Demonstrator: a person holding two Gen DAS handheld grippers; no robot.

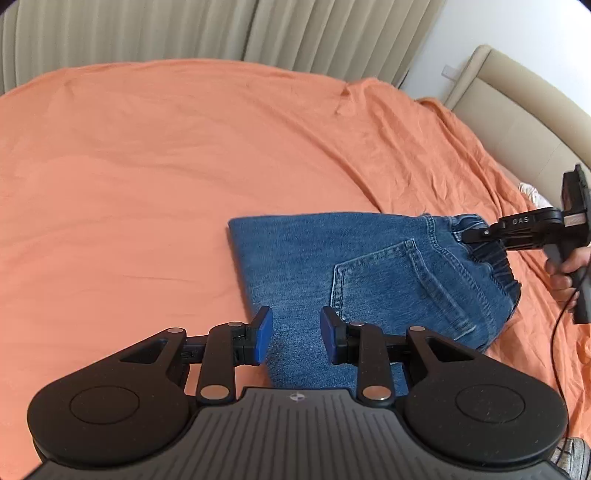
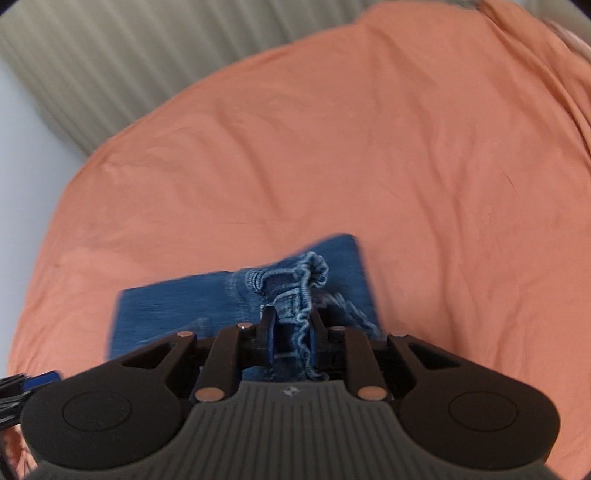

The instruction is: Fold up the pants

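Observation:
Blue jeans [image 1: 369, 273] lie folded on the orange bed sheet [image 1: 147, 166], back pocket up, waistband at the right. My left gripper [image 1: 296, 332] hovers over their near edge, open; its blue pads [image 1: 263, 334] stand apart with only flat denim showing beneath. My right gripper [image 1: 471, 236] reaches in from the right, held by a hand [image 1: 565, 273]. In the right wrist view the right gripper [image 2: 290, 328] is shut on the bunched elastic waistband [image 2: 299, 291], lifted off the rest of the jeans [image 2: 177, 306]. The picture is motion-blurred.
Beige pleated curtains [image 1: 147, 33] run behind the bed. A padded beige headboard [image 1: 517, 110] and a white wall stand at the right. A black cable [image 1: 557, 332] hangs from the right gripper. Broad orange sheet [image 2: 332, 147] stretches beyond the jeans.

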